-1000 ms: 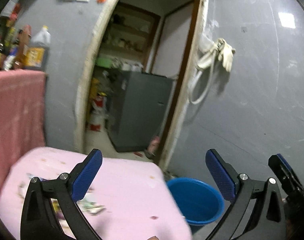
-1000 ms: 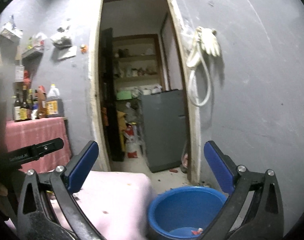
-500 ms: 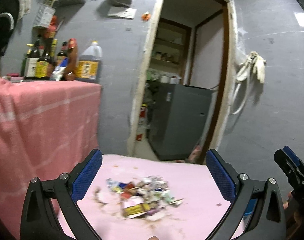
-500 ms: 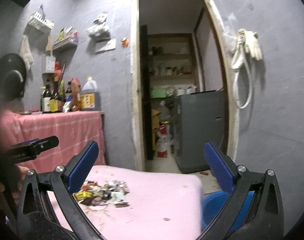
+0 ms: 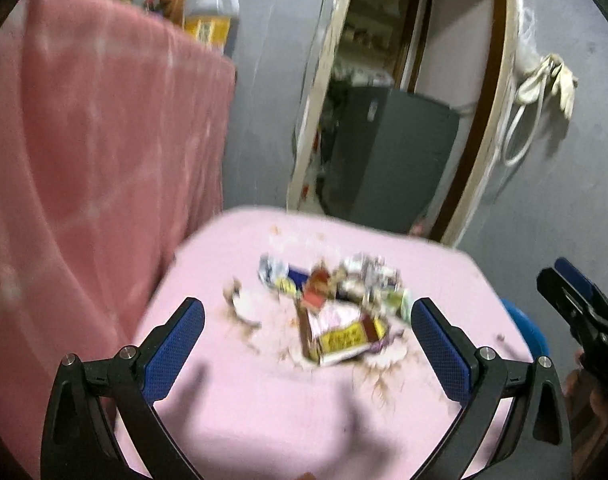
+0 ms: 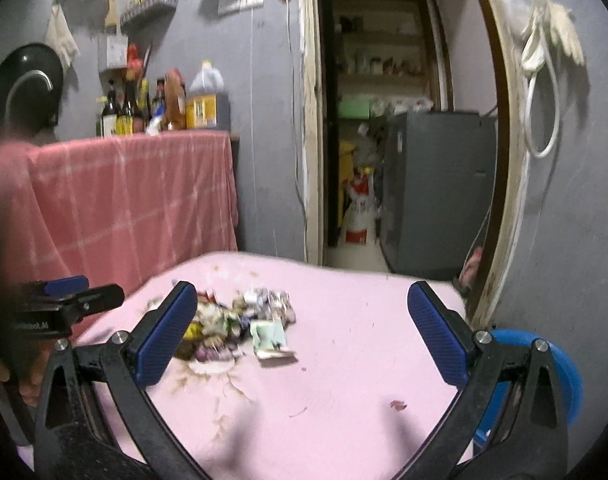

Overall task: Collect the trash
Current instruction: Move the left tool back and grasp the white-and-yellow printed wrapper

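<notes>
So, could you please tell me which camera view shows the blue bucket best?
The right wrist view: the blue bucket shows its rim and side beyond the pink table. The left wrist view catches only a blue sliver past the table edge.

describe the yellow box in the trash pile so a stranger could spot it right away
Find the pink table in front of the doorway; a trash pile of wrappers sits on it. At the pile's near edge lies the yellow box, flat and rectangular with dark print on its yellow face, unlike the crumpled scraps behind it.
</notes>
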A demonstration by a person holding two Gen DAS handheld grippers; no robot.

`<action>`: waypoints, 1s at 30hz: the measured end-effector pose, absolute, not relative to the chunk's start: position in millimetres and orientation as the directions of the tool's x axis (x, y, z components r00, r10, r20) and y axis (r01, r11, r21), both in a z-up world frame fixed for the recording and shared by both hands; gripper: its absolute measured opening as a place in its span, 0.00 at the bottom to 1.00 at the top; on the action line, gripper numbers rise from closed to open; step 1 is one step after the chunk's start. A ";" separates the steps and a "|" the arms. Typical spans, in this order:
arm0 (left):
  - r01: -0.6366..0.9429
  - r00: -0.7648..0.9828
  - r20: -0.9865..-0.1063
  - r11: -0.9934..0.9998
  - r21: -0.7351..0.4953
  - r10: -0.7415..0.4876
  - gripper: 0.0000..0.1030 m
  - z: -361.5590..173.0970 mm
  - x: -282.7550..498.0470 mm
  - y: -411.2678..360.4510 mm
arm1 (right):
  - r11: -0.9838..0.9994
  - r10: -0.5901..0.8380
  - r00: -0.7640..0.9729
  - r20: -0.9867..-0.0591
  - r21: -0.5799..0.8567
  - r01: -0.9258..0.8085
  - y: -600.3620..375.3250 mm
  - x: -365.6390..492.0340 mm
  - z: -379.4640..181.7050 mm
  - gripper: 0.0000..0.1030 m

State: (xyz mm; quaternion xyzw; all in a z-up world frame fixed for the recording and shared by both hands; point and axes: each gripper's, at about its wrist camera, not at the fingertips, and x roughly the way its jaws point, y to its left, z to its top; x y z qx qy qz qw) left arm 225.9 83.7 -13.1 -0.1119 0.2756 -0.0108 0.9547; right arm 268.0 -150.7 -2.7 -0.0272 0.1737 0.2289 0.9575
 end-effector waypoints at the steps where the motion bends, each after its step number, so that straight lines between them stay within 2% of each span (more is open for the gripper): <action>1: -0.037 0.833 -0.545 0.973 -0.226 -0.095 0.98 -18.4 229.7 83.6 | 0.892 0.431 0.826 -0.362 0.034 -0.451 -150.3 271.9 -6.7 0.99; 3: -0.036 0.807 -0.580 0.971 -0.236 -0.111 0.98 -26.1 237.1 84.3 | 0.885 0.442 0.800 -0.405 0.053 -0.462 -148.9 281.3 -16.3 0.96; 5: -0.034 0.778 -0.614 0.966 -0.255 -0.135 0.98 -34.0 245.1 84.7 | 0.880 0.445 0.778 -0.444 0.055 -0.472 -144.9 289.1 -25.0 0.86; 7: -0.028 0.761 -0.628 0.959 -0.281 -0.162 0.97 -34.7 253.2 86.8 | 0.871 0.449 0.747 -0.491 0.055 -0.488 -139.7 298.1 -34.1 0.80; 11: -0.019 0.731 -0.647 0.942 -0.336 -0.216 0.95 -39.2 263.3 87.7 | 0.857 0.448 0.695 -0.563 0.049 -0.513 -127.4 312.8 -46.9 0.74; 19: -0.023 0.687 -0.671 0.915 -0.403 -0.278 0.75 -39.3 283.0 92.4 | 0.827 0.463 0.576 -0.673 0.096 -0.554 -110.1 342.5 -66.4 0.67; 24: -0.007 0.673 -0.676 0.911 -0.413 -0.301 0.69 -39.1 286.3 91.6 | 0.810 0.454 0.524 -0.721 0.089 -0.580 -93.9 354.0 -75.4 0.63; 30: 0.015 0.648 -0.685 0.905 -0.425 -0.333 0.59 -42.6 291.8 89.0 | 0.802 0.438 0.491 -0.753 0.081 -0.592 -84.1 359.6 -83.1 0.46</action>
